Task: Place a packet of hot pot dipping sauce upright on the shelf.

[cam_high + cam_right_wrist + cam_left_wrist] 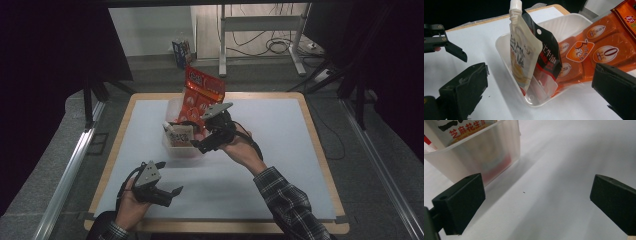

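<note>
Item: translucent bin (172, 107), table centre, holding spouted pouch (522, 57) and orange packet (200, 92). Right gripper (202, 145) released, at bin's 4 o'clock; left gripper (167, 192) released, 7 o'clock. Step, judged: reaching to pick. Next: close on pouch.

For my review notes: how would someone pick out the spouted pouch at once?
Find the clear plastic tub on the white table. At its end farthest from the orange packet stands a cream pouch, upright. Only it has a white screw-cap spout on top.
</note>
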The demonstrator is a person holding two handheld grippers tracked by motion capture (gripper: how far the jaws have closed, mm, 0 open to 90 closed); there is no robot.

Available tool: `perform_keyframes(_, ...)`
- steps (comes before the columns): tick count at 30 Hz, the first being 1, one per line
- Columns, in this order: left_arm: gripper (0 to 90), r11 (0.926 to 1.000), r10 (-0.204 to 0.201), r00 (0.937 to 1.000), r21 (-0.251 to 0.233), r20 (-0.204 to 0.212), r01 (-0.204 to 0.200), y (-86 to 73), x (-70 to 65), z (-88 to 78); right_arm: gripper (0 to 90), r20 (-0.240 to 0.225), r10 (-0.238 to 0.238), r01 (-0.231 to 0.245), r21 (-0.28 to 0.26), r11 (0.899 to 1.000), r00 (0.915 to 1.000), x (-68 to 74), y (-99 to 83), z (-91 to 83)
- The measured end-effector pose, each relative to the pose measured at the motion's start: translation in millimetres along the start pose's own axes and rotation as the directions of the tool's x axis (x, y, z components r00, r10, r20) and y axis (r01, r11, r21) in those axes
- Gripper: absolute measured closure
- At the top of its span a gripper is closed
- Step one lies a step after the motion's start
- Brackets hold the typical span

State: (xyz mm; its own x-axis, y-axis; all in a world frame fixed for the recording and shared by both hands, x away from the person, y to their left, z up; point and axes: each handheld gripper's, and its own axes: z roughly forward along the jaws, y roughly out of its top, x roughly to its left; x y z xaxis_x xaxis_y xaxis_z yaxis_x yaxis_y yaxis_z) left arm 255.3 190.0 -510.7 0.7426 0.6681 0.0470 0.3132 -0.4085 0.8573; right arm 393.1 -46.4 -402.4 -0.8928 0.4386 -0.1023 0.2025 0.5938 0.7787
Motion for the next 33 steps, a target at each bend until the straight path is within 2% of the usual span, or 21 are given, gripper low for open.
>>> perform_keyframes(21, 0.0, 1.0000, -0.007, 0.9999, -0.007, 0.015, 0.007, 0.0, -0.3, -0.1, 0.2, 0.023, 0.029, -0.029, 0.000, 1.000, 0.9993, 3.4, -21.1, -17.9)
perform_keyframes(33, 0.0, 1.0000, 0.009, 0.9997, -0.001, 0.022, -0.009, 0.3, -2.1, 1.1, 0.3, 0.055, 0.032, -0.031, -0.017, 0.999, 0.9980, 7.6, -33.7, -30.3)
